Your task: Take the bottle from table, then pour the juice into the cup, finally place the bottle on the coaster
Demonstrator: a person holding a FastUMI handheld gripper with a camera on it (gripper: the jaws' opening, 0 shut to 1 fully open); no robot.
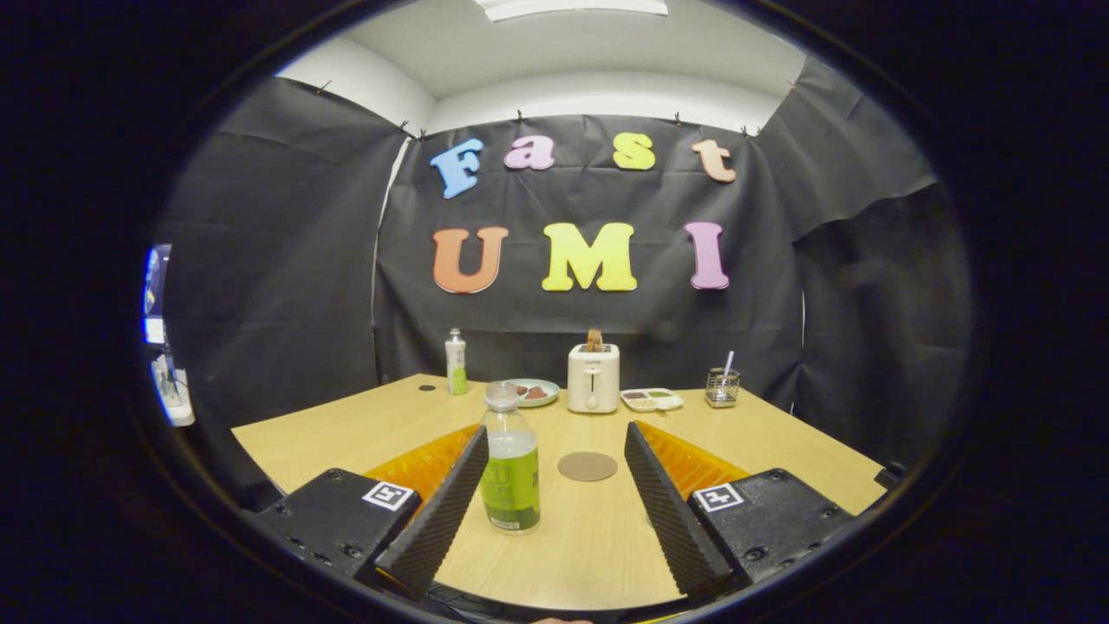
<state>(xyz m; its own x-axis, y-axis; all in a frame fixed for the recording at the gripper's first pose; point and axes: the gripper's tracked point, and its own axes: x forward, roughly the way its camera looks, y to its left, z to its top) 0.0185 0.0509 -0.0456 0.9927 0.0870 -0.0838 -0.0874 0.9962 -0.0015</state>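
Note:
A clear plastic bottle [510, 464] with a green label and pale juice stands upright on the wooden table [780, 442]. It sits between my fingers, close against the left one, with a wide gap to the right one. My gripper [554, 438] is open. A round brown coaster [587, 466] lies flat on the table just right of the bottle, between the fingertips and slightly beyond them. I cannot make out a cup.
At the table's far side stand a second small bottle [456, 362], a plate with food [534, 392], a white toaster [593, 378], a divided snack tray [651, 399] and a wire holder [722, 387]. Black cloth walls close the booth behind.

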